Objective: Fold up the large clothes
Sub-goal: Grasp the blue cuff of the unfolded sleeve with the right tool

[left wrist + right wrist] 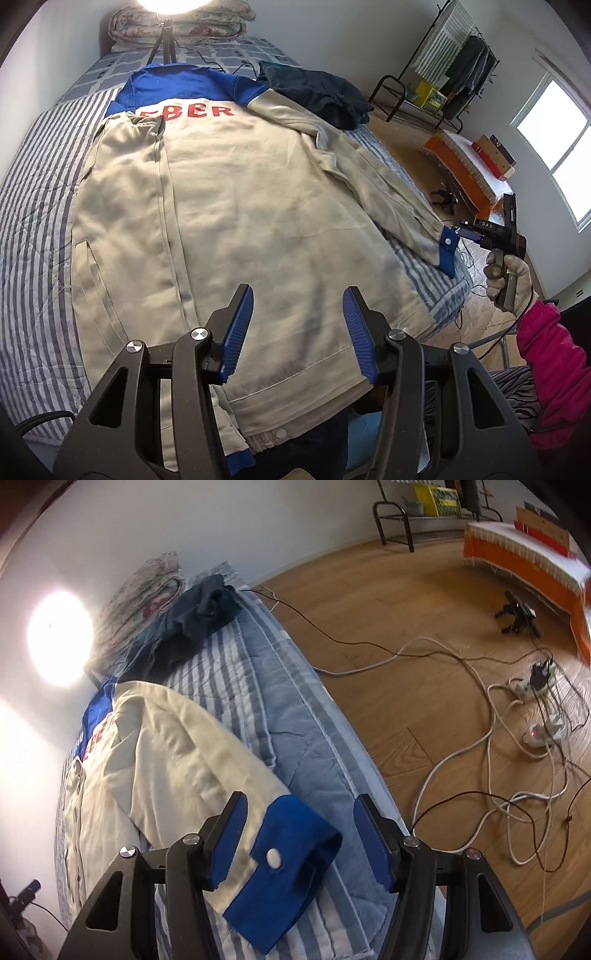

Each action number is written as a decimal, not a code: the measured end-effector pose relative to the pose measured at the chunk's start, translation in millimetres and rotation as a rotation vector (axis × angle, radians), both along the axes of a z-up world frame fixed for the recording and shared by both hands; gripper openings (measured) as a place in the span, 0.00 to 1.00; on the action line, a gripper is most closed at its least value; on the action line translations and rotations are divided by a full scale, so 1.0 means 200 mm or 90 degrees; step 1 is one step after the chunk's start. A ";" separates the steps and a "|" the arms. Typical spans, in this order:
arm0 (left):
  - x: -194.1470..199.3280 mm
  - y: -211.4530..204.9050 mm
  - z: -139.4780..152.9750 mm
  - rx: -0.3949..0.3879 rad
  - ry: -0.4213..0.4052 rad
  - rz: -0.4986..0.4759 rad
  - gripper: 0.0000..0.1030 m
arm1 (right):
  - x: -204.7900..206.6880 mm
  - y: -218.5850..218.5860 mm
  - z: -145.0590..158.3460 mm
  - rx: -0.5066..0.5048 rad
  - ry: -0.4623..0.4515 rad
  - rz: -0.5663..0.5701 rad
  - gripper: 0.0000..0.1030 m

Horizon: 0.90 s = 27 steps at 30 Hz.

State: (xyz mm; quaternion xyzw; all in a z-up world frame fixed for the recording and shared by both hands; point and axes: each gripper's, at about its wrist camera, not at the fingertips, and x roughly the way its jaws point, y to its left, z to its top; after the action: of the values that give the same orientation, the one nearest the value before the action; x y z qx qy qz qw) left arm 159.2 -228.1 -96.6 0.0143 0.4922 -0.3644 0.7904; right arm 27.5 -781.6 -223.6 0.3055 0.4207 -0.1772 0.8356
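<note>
Striped bed [33,206] carries the jacket [229,206], flat, back up. Your right gripper [297,840] is spread, empty, blue cuff [291,860] right between its fingers; sleeve runs away ahead-left. Left gripper [297,332] spread over the hem, farther off.

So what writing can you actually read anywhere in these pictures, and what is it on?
"EBER": red letters across the jacket, start hidden by a fold.
"DAS": on the right gripper, seen from the left wrist view.
Yellow box print: too small and blurred to read.
</note>
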 end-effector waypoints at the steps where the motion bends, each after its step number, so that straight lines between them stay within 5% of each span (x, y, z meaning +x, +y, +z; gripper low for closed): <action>1: 0.00 0.00 0.00 0.001 0.001 0.001 0.50 | 0.00 -0.01 -0.02 0.002 0.004 -0.002 0.61; 8: 0.00 0.01 -0.01 0.004 0.001 0.003 0.50 | 0.01 0.00 -0.08 0.021 0.016 0.017 0.53; 13: 0.00 0.02 0.00 0.008 -0.009 0.006 0.50 | 0.01 0.06 -0.06 0.010 0.021 0.044 0.12; 15: 0.01 0.03 0.00 0.006 -0.009 0.010 0.50 | 0.00 0.08 -0.03 0.009 0.012 0.050 0.04; 21: 0.01 0.08 0.01 -0.001 -0.014 0.024 0.50 | -0.05 0.23 0.16 -0.012 -0.042 0.067 0.01; 27: 0.03 0.14 0.03 -0.016 -0.009 0.046 0.50 | -0.05 0.58 0.40 -0.027 -0.138 0.175 0.01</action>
State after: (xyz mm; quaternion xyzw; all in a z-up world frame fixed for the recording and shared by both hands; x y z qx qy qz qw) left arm 165.1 -200.0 -91.5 -0.0105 0.4821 -0.3418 0.8066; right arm 18.2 -665.6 -143.4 0.2447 0.3624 -0.0360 0.8986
